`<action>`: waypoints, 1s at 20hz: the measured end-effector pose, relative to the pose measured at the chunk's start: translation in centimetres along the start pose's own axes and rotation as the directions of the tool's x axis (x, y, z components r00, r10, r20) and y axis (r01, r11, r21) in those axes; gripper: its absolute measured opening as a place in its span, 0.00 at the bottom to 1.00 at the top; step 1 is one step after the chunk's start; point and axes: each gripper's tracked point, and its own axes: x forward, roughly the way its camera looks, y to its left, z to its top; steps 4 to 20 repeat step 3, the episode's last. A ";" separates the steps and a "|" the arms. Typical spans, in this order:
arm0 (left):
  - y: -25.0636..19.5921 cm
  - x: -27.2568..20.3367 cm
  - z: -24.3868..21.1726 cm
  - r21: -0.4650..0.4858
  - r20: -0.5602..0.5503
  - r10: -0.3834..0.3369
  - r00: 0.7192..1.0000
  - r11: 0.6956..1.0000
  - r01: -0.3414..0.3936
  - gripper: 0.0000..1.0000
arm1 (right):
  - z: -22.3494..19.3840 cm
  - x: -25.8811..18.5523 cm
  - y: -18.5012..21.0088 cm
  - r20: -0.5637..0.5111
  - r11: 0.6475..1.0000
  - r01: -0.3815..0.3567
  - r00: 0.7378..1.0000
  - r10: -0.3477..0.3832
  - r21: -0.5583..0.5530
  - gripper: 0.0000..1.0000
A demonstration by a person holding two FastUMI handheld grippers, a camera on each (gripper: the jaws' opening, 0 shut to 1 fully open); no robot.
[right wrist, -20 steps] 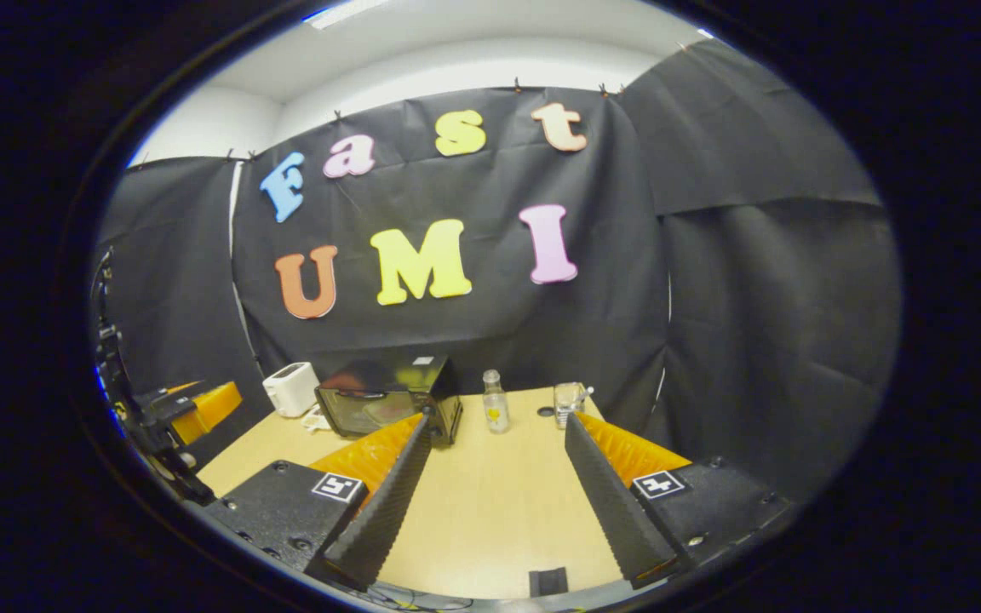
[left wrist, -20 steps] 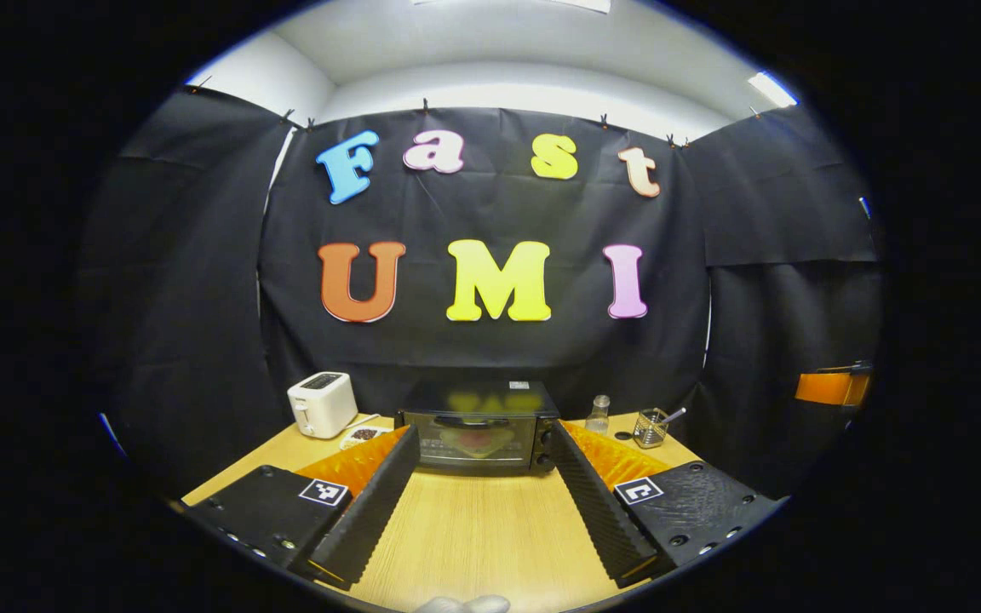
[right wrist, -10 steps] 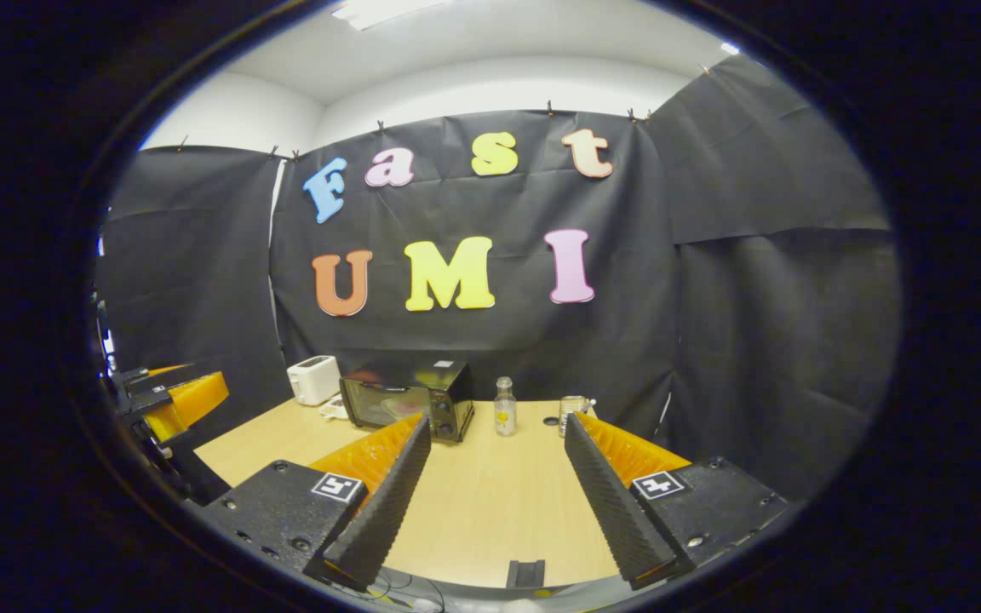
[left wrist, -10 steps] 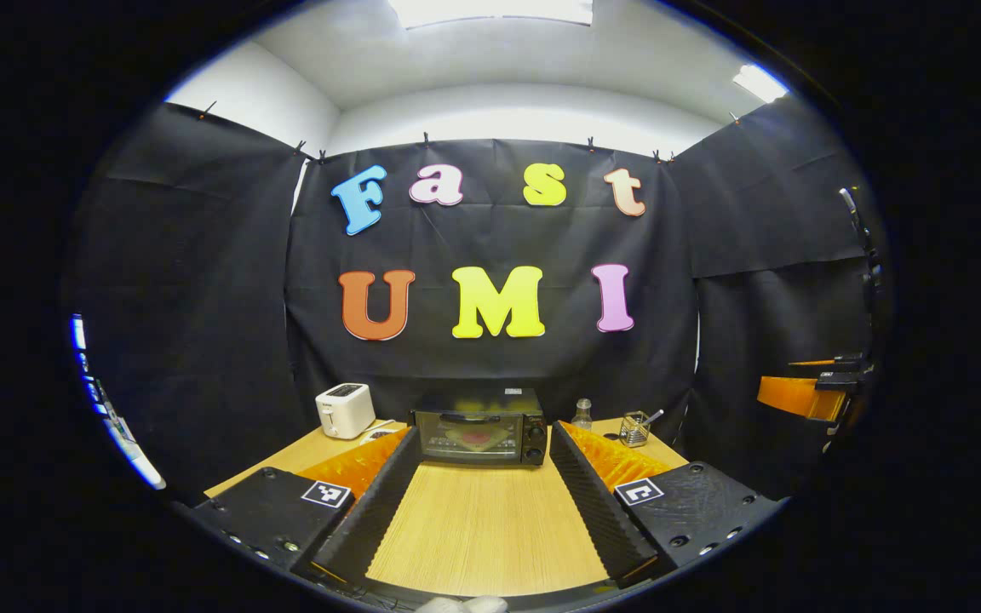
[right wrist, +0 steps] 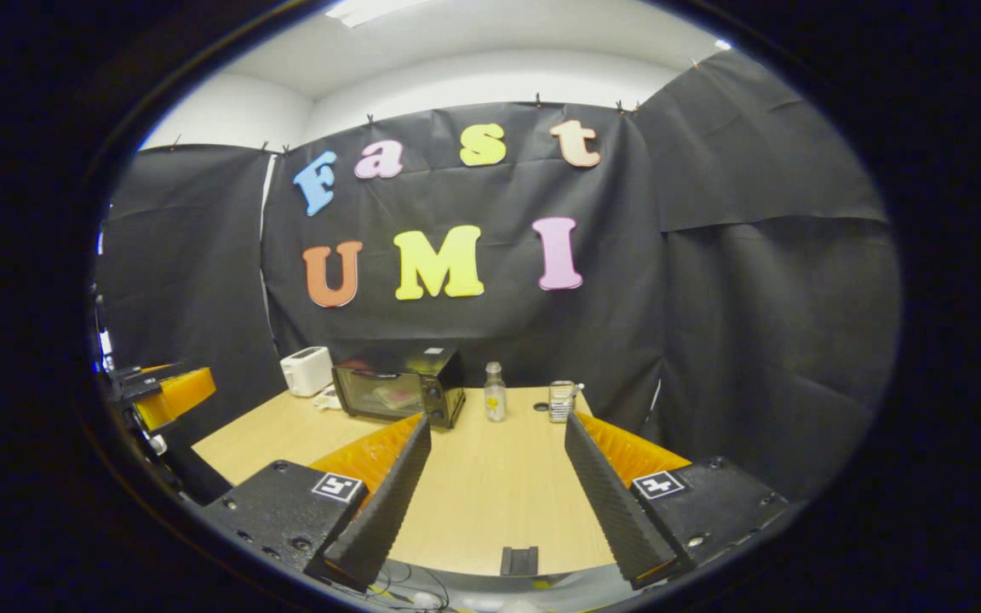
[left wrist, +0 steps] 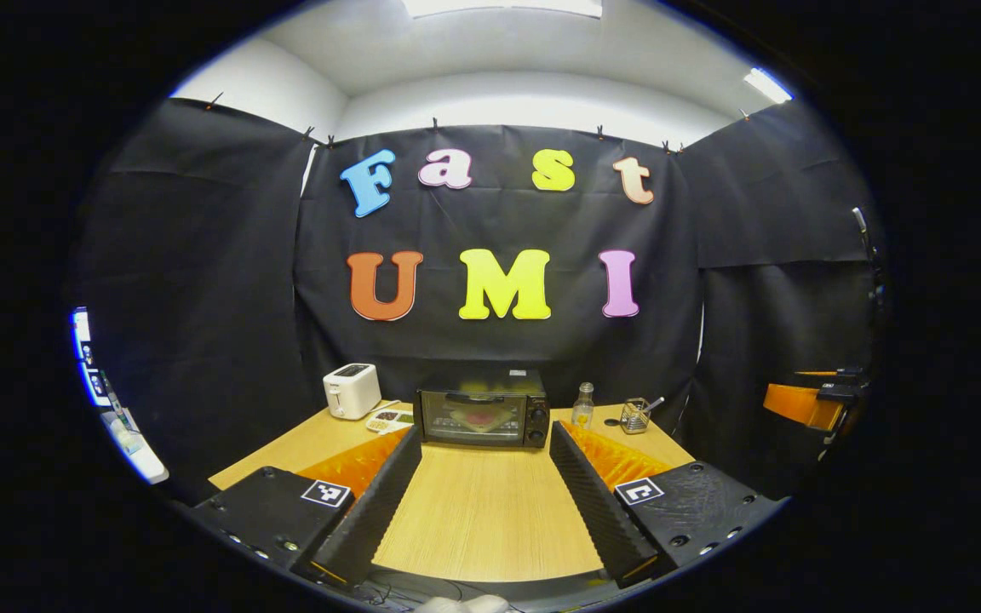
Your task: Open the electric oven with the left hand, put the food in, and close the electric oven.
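The black electric oven (left wrist: 482,417) stands at the back of the wooden table (left wrist: 482,519), its glass door shut and a reddish shape showing on the glass. A small white plate of food (left wrist: 390,419) lies just left of it. My left gripper (left wrist: 484,438) is open and empty, held back over the table's near edge and pointing at the oven. In the right gripper view the oven (right wrist: 397,392) sits left of centre. My right gripper (right wrist: 496,426) is open and empty too. Each gripper shows at the other view's edge, the right gripper (left wrist: 806,402) and the left gripper (right wrist: 165,393).
A white toaster (left wrist: 352,390) stands left of the plate. To the right of the oven are a small glass bottle (left wrist: 582,406) and a wire basket holding a spoon (left wrist: 635,415). Bare wood stretches between the oven and the table's near edge.
Both grippers have drawn back from the table and stayed open. The oven now looks smaller and farther off, and the table's near edge has come into view.
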 end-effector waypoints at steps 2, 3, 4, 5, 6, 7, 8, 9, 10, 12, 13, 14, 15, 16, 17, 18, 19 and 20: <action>0.0 0.3 0.1 0.005 0.001 -0.003 1.000 1.000 0.003 0.97 | 0.0 0.2 0.0 -0.004 1.000 0.002 1.000 -0.002 -0.001 1.00; -0.1 0.6 0.2 0.006 0.003 -0.006 1.000 1.000 0.006 0.97 | 0.0 0.4 0.0 -0.003 1.000 0.004 1.000 -0.004 -0.003 0.95; -0.1 0.6 0.2 0.006 0.003 -0.006 1.000 1.000 0.006 0.97 | 0.0 0.4 0.0 -0.003 1.000 0.004 1.000 -0.004 -0.003 0.95; -0.1 0.6 0.2 0.006 0.003 -0.006 1.000 1.000 0.006 0.97 | 0.0 0.4 0.0 -0.003 1.000 0.004 1.000 -0.004 -0.003 0.95; -0.1 0.6 0.2 0.006 0.003 -0.006 1.000 1.000 0.006 0.97 | 0.0 0.4 0.0 -0.003 1.000 0.004 1.000 -0.004 -0.003 0.95; -0.1 0.6 0.2 0.006 0.003 -0.006 1.000 1.000 0.006 0.97 | 0.0 0.4 0.0 -0.003 1.000 0.004 1.000 -0.004 -0.003 0.95; -0.1 0.6 0.2 0.006 0.003 -0.006 1.000 1.000 0.006 0.97 | 0.0 0.4 0.0 -0.003 1.000 0.004 1.000 -0.004 -0.003 0.95; -0.1 0.6 0.2 0.006 0.003 -0.006 1.000 1.000 0.006 0.97 | 0.0 0.4 0.0 -0.003 1.000 0.004 1.000 -0.004 -0.003 0.95; -0.1 0.6 0.2 0.006 0.003 -0.006 1.000 1.000 0.006 0.97 | 0.0 0.4 0.0 -0.003 1.000 0.004 1.000 -0.004 -0.003 0.95; -0.1 0.6 0.2 0.006 0.003 -0.006 1.000 1.000 0.006 0.97 | 0.0 0.4 0.0 -0.003 1.000 0.004 1.000 -0.004 -0.003 0.95; -0.1 0.6 0.2 0.006 0.003 -0.006 1.000 1.000 0.006 0.97 | 0.0 0.4 0.0 -0.003 1.000 0.004 1.000 -0.004 -0.003 0.95; -0.1 0.6 0.2 0.006 0.003 -0.006 1.000 1.000 0.006 0.97 | 0.0 0.4 0.0 -0.003 1.000 0.004 1.000 -0.004 -0.003 0.95; -0.1 0.6 0.2 0.006 0.003 -0.006 1.000 1.000 0.006 0.97 | 0.0 0.4 0.0 -0.003 1.000 0.004 1.000 -0.004 -0.003 0.95; -0.1 0.6 0.2 0.006 0.003 -0.006 1.000 1.000 0.006 0.97 | 0.0 0.4 0.0 -0.003 1.000 0.004 1.000 -0.004 -0.003 0.95; -0.1 0.6 0.2 0.006 0.003 -0.006 1.000 1.000 0.006 0.97 | 0.0 0.4 0.0 -0.003 1.000 0.004 1.000 -0.004 -0.003 0.95; -0.1 0.6 0.2 0.006 0.003 -0.006 1.000 1.000 0.006 0.97 | 0.0 0.4 0.0 -0.003 1.000 0.004 1.000 -0.004 -0.003 0.95; -0.1 0.6 0.2 0.006 0.003 -0.006 1.000 1.000 0.006 0.97 | 0.0 0.4 0.0 -0.003 1.000 0.004 1.000 -0.004 -0.003 0.95; -0.1 0.6 0.2 0.006 0.003 -0.006 1.000 1.000 0.006 0.97 | 0.0 0.4 0.0 -0.003 1.000 0.004 1.000 -0.004 -0.003 0.95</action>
